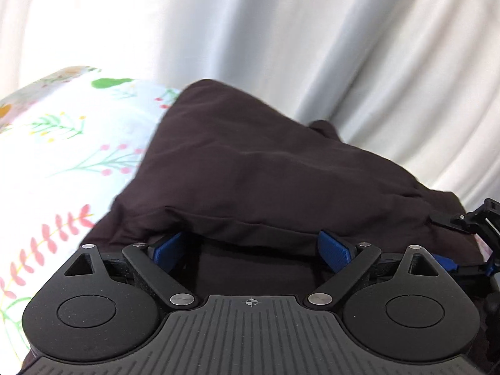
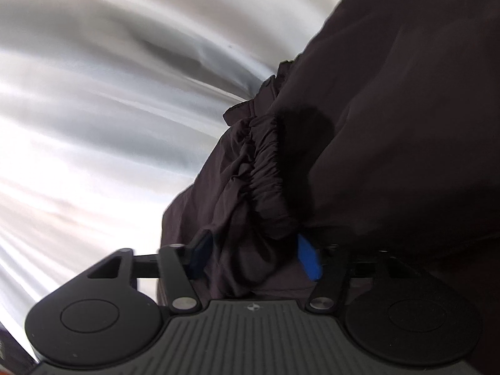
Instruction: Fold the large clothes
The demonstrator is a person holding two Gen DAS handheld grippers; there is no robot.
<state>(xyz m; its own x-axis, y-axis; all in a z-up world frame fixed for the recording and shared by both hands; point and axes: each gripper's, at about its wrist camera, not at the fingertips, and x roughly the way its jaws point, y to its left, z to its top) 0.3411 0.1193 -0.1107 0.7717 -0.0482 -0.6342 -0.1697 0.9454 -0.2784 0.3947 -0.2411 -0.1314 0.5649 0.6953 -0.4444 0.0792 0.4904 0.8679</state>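
No readable writing or brand is seen. The dark maroon fabric garment (image 1: 250, 168) is heaped on a white floral-print sheet (image 1: 62, 143), before a pale pleated curtain (image 1: 312, 31). The left gripper (image 1: 253, 247) is spread wide, its fingertips hidden under a fold. The right gripper (image 2: 253, 253) is half closed around the garment's gathered waistband (image 2: 265, 168); pad contact cannot be made out, the view being blurred.

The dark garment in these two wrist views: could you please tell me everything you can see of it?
The dark garment is a dark brown, thin, matte fabric. It lies in a loosely folded heap on the floral sheet. A hemmed edge drapes over the fingers of the left gripper, whose jaws stand wide apart. In the right wrist view a gathered elastic band bunches between the jaws of the right gripper.
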